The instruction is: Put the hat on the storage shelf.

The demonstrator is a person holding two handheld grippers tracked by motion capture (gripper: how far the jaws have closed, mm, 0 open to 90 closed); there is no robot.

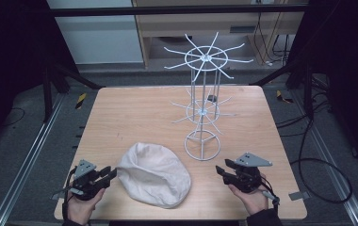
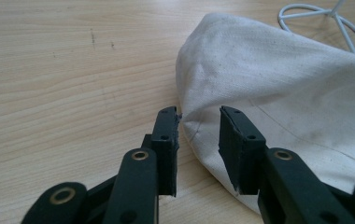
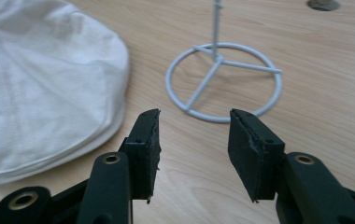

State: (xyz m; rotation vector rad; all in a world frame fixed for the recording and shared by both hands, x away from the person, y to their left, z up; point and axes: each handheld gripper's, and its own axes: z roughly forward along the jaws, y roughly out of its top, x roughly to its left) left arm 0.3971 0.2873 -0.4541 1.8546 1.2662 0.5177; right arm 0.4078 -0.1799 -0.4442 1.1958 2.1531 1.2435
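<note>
The jaws of the left gripper (image 2: 199,135) stand partly apart with the rim of the cream-white, rumpled cloth cap (image 2: 278,88) lying in the gap between them — the pads do not visibly press it, and the cap spreads ahead and to their right on the pale wooden table (image 2: 63,70). The right gripper (image 3: 194,149) has its jaws parted with bare wood between them and holds nothing — the cap lies off to their left, and the round base of the white wire hanging rack (image 3: 224,81) sits just ahead.
</note>
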